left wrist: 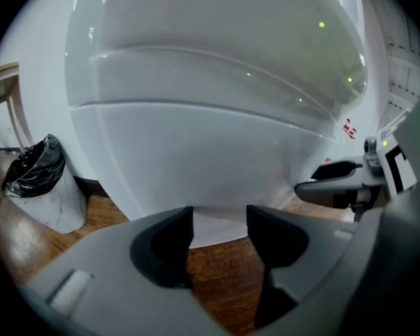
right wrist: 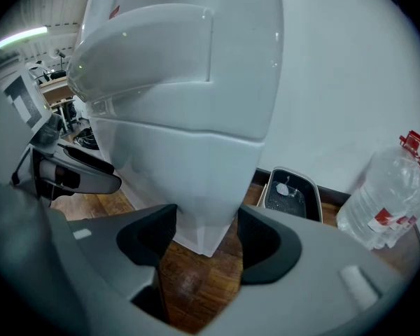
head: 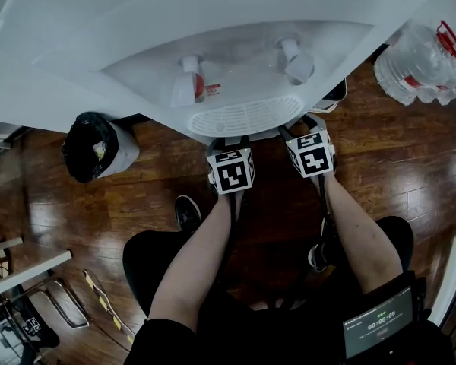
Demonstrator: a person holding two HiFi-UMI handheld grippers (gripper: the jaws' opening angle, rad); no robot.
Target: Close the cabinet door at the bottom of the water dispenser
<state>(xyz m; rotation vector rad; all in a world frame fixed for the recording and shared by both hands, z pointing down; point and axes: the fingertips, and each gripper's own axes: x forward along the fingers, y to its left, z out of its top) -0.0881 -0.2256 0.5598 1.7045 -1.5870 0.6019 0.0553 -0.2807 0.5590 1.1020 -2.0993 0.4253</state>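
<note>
The white water dispenser (head: 235,59) is seen from above, with two taps and a drip grille (head: 247,116). Both grippers point down at its lower front, and in the head view only their marker cubes show, left (head: 232,171) and right (head: 313,154). In the left gripper view the lower cabinet panel (left wrist: 196,159) fills the picture and shows no gap. My left gripper (left wrist: 219,222) is open just short of the panel, with only floor between its jaws. My right gripper (right wrist: 206,229) is open too, facing the dispenser's bottom corner (right wrist: 210,247). The right gripper's jaw also shows as a dark finger (left wrist: 336,187).
A bin with a black bag (head: 99,147) (left wrist: 38,184) stands left of the dispenser. Water bottles (head: 422,63) (right wrist: 388,201) and a small grey tray (right wrist: 290,194) sit on the right by the wall. The person's shoes (head: 187,211) rest on the wooden floor (head: 410,166).
</note>
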